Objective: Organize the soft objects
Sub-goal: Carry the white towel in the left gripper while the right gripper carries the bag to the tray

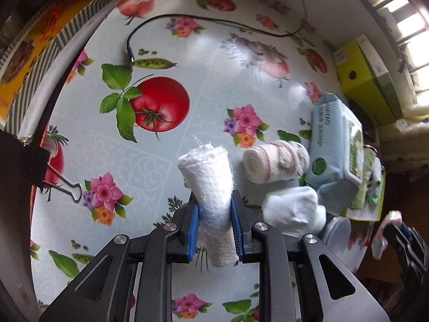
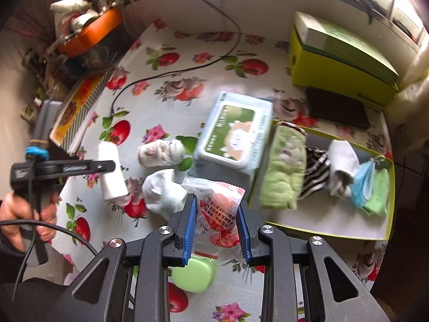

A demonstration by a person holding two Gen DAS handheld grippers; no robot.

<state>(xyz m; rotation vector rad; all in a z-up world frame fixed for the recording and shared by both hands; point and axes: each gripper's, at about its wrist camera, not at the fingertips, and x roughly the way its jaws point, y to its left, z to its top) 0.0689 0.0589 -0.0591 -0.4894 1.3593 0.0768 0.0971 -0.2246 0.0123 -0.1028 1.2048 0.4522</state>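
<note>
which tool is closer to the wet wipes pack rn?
Right. The right tool, holding a red snack packet, sits just in front of the wet wipes pack. The left tool, gripping a white rolled cloth, is farther off, beyond the socks.

A: Table covering (image 1: 161, 161)?
B: Glossy printed oilcloth, smooth, with glare patches.
A: Rolled cloth (image 1: 211, 187) in the left gripper (image 1: 214, 214)?
B: Fuzzy white fabric with frayed ends; the pads (image 1: 193, 230) are ribbed blue plastic on matt black arms with bright metal rivets.
A: Packet (image 2: 218, 214) in the right gripper (image 2: 216, 217)?
B: Clear crinkled plastic film, shiny.
A: Wipes pack (image 2: 233, 131)?
B: Soft satin film with a hard plastic lid.
A: Tray (image 2: 335, 234)?
B: Matt card; the green towel (image 2: 284, 166) is plush.
</note>
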